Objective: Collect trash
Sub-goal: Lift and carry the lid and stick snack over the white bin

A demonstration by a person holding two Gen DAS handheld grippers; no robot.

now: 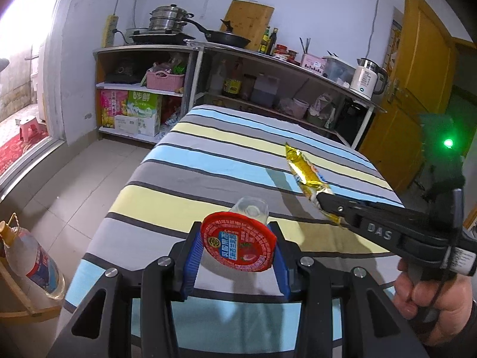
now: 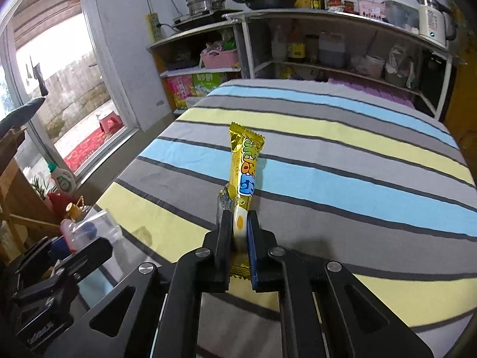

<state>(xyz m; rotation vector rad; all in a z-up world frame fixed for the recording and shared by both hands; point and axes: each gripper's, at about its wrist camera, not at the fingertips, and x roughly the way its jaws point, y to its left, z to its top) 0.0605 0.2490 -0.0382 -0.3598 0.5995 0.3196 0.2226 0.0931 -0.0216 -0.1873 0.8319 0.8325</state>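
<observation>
My left gripper [image 1: 235,235] is shut on a clear plastic cup with a red foil lid [image 1: 238,246], held above the near end of the striped table [image 1: 208,161]. My right gripper [image 2: 239,217] is shut on a yellow foil snack wrapper [image 2: 245,161], which sticks up and forward above the table. In the left wrist view the right gripper [image 1: 323,198] comes in from the right with the wrapper [image 1: 307,176] in it. In the right wrist view the left gripper [image 2: 71,247] and its cup [image 2: 95,226] show at the lower left.
A shelf unit [image 1: 238,68] with pots, a pan, bottles and a kettle [image 1: 366,79] stands behind the table. An oil bottle [image 1: 32,262] stands on the floor at left. A yellow door [image 1: 417,89] is at right. A glass door is at the left.
</observation>
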